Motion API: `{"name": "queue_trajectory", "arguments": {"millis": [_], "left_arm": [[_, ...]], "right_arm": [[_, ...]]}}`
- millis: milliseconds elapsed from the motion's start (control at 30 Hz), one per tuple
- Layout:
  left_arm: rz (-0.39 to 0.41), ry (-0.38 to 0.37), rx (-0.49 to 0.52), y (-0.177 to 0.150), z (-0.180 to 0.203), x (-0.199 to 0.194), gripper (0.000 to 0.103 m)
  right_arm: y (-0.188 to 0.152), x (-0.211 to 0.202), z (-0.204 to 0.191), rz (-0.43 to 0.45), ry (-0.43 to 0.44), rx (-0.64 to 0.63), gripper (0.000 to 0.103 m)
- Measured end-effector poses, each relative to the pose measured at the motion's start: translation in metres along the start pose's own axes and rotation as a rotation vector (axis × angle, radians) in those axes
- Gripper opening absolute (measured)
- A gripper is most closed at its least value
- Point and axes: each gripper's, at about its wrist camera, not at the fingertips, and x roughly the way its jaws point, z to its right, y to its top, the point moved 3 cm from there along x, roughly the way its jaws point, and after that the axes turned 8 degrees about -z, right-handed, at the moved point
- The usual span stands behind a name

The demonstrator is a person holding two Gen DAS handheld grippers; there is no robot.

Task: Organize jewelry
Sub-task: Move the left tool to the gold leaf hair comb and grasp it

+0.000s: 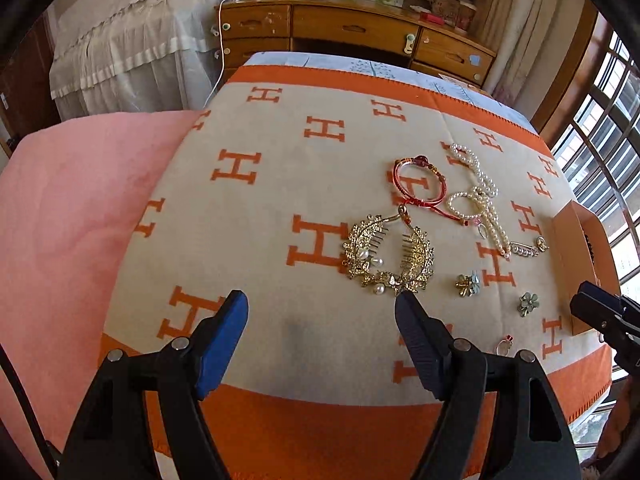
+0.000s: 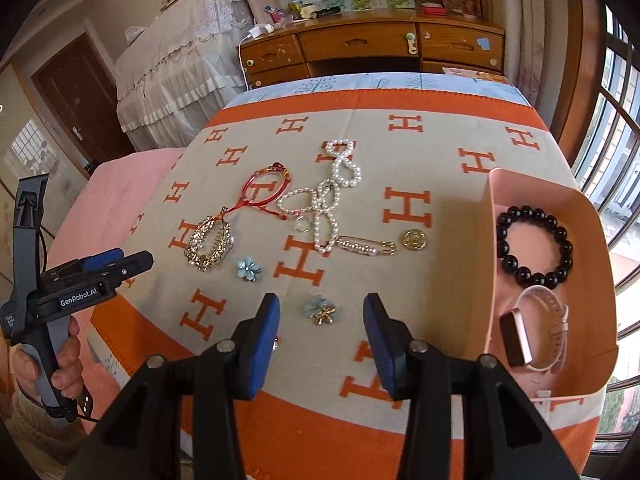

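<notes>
A: So, where does the jewelry lie?
B: Spread on the orange-and-beige blanket (image 2: 360, 128): a gold hair comb (image 1: 388, 258), a red bracelet (image 1: 418, 182), pearl strands (image 2: 332, 200), a pearl pin (image 2: 366, 246), a gold coin brooch (image 2: 414, 239) and 2 blue flower pieces (image 2: 248, 269).
A: And the pink box (image 2: 490, 264)?
B: At the right, holding a black bead bracelet (image 2: 534, 246) and a watch (image 2: 534, 330).
A: The grippers?
B: Left gripper (image 1: 322, 306) spread wide, nothing between, just near the comb. Right gripper (image 2: 322, 312) parted, empty, a flower brooch (image 2: 322, 311) on the blanket between its tips.
</notes>
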Motion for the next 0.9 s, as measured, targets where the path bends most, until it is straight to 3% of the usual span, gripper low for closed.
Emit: {"name": "queue_trajectory", "arguments": {"millis": [267,400,500,633,800,900], "left_arm": [[-0.088,-0.158,0.024,0.003,0.018,0.023,0.074],[-0.130,-0.245,-0.001,0.006,0.027,0.033,0.061],[-0.168,-0.312,-0.088,0.014,0.023,0.042,0.039],[-0.222,-0.401,-0.253,0.021,0.014,0.056,0.039],[-0.230,-0.416,-0.369,0.028,0.012,0.060,0.038],[-0.251,-0.369,-0.390,0.030,0.019,0.063,0.035]], "right_arm": [[-0.001,0.017,-0.007,-0.032,0.010,0.015,0.044],[-0.002,0.021,-0.002,-0.040,0.020,0.038,0.044],[-0.002,0.023,0.002,-0.036,0.015,0.045,0.044],[-0.003,0.025,0.004,-0.031,0.021,0.041,0.044],[-0.003,0.025,0.011,-0.021,0.044,0.046,0.044],[-0.004,0.026,0.017,-0.020,0.058,0.058,0.044]]}}
